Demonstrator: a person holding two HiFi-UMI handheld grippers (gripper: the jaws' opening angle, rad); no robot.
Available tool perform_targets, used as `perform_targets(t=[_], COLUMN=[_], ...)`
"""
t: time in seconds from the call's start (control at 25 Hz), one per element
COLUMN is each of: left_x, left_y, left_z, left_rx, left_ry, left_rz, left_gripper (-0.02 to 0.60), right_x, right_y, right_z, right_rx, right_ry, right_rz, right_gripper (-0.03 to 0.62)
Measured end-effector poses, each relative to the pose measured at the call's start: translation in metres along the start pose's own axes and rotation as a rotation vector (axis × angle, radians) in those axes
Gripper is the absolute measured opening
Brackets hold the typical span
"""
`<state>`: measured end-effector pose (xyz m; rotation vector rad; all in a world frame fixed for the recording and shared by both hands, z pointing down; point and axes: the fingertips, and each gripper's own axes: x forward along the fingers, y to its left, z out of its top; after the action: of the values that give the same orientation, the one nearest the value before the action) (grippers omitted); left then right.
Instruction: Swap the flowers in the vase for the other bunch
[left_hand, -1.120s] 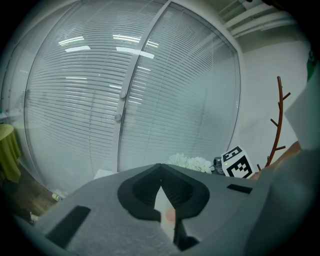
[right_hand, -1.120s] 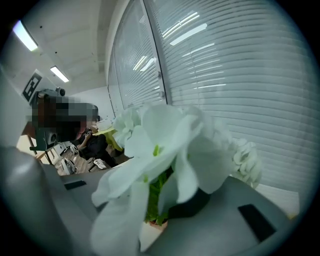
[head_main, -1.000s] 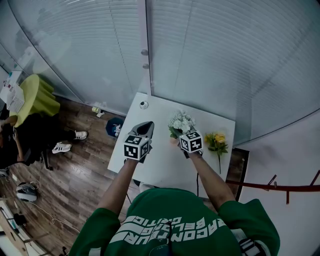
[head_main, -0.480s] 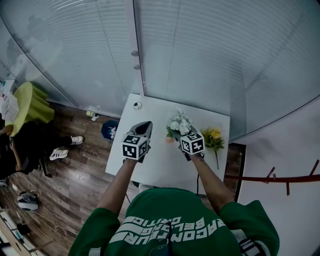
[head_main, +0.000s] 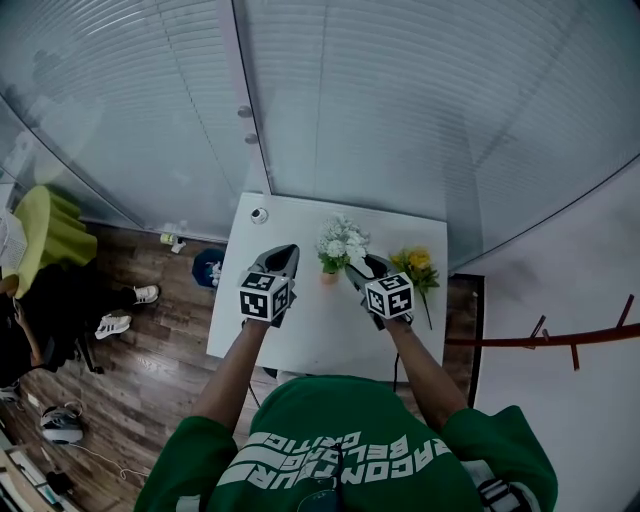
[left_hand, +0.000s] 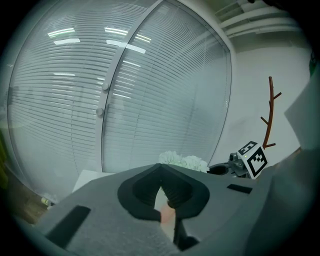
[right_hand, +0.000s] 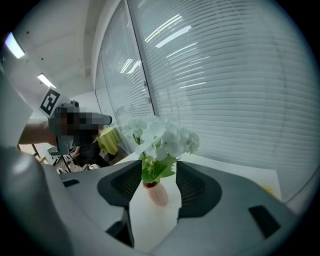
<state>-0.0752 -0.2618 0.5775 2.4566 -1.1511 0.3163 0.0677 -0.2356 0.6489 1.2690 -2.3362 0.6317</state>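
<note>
A small pink vase (head_main: 329, 274) holding white flowers (head_main: 337, 241) stands upright on the white table (head_main: 300, 330). A yellow bunch (head_main: 417, 268) lies flat on the table to the right of it. My right gripper (head_main: 362, 265) is open, just right of the vase and apart from it. In the right gripper view the vase (right_hand: 156, 192) and white flowers (right_hand: 160, 136) show beyond the spread jaws of that gripper (right_hand: 157, 176), untouched. My left gripper (head_main: 283, 255) is shut and empty, hovering left of the vase. In the left gripper view its tips (left_hand: 161, 186) meet, with the white flowers (left_hand: 183, 161) behind.
A small round object (head_main: 259, 214) sits at the table's far left corner. A glass wall with blinds (head_main: 400, 110) runs behind the table. On the wooden floor at left are a lime-green chair (head_main: 45, 235) and shoes (head_main: 118, 324). A red-brown branch (head_main: 560, 335) is at right.
My right gripper has opened and drawn back to the right, away from the white flowers it was at. The left gripper has barely moved.
</note>
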Motion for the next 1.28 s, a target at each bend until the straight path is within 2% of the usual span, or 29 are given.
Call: perform_targets(t=[0.4, 0.56, 0.76, 1.28], left_x=[0.009, 0.008, 0.006, 0.007], left_y=[-0.011, -0.012, -0.017, -0.015], left_z=[-0.014, -0.016, -0.016, -0.026], left_rx=[0.016, 0.019, 0.025, 0.021], left_ry=[0.038, 0.045, 0.042, 0.062], left_rz=[-0.036, -0.039, -0.043, -0.039], left_gripper=[0.008, 0.008, 0.008, 0.008], right_x=[-0.042, -0.053, -0.065, -0.067], right_y=[-0.021, -0.028, -0.032, -0.037], right_z=[0.003, 0.004, 0.006, 0.004], right_rx=[0.015, 0.010, 0.004, 0.006], right_ry=[-0.048, -0.058, -0.066, -0.071], right_rz=[-0.090, -0.132, -0.158, -0.166], right_gripper=[0.188, 0.089, 0.031, 0.015])
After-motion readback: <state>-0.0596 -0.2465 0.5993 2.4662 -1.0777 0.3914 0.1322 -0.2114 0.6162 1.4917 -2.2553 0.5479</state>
